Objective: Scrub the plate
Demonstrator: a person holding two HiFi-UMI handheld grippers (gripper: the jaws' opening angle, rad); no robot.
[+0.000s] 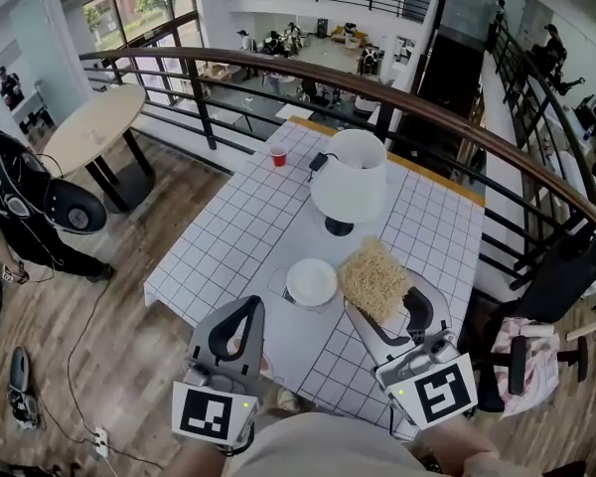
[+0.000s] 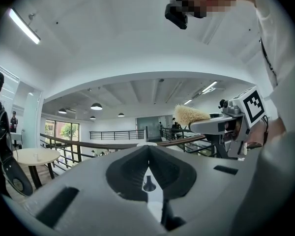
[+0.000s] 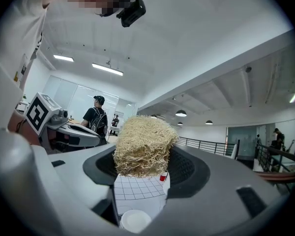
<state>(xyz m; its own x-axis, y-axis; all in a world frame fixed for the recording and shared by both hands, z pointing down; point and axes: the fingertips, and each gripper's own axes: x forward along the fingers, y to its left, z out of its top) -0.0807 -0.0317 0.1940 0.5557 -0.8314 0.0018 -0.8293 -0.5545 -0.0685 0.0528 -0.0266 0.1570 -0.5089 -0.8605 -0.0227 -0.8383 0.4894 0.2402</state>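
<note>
Straw-coloured fibre is filling the right gripper (image 1: 389, 311), whose jaws are clamping on a coarse scrubber (image 3: 143, 146) and holding it raised, apparently so that its bristly face is ready to come down on the dish. The white plate (image 1: 311, 282) is sitting on the checked table (image 1: 228, 237), just left of the scrubber and clear of it, so I am judging that scrubbing is not yet under way.

The left gripper (image 1: 244, 308) is hovering near the table's near edge with its jaws pressed together on nothing. It is probably waiting to steady the plate, which would slide under rubbing.

A white lamp (image 1: 350, 177) and a red cup (image 1: 278, 156) are standing farther back, well out of the working area.

A faint clear ring is showing round the plate's left side. It may be a glass dish underneath, but the head view is too small to settle that. The right gripper view is cutting the plate off at the frame's bottom.
</note>
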